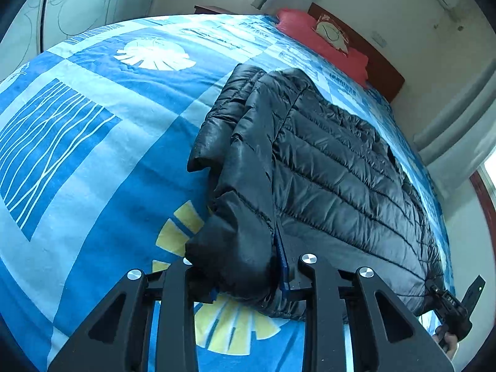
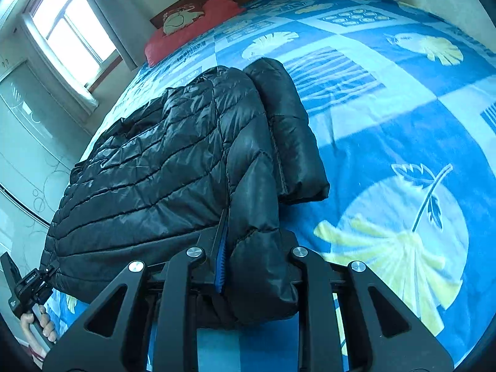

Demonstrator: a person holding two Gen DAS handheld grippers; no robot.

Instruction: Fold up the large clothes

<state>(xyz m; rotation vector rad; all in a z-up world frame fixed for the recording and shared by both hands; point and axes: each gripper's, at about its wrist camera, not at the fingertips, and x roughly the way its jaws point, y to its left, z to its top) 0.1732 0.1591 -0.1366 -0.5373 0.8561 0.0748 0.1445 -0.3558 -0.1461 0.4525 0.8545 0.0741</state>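
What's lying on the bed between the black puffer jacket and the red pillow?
Only bare blue patterned bedspread separates the black puffer jacket from the red pillow; the right wrist view shows it.

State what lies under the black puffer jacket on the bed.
The black puffer jacket rests on the blue patterned bedspread, visible all around it. Whatever the bedspread shows directly beneath the jacket is covered.
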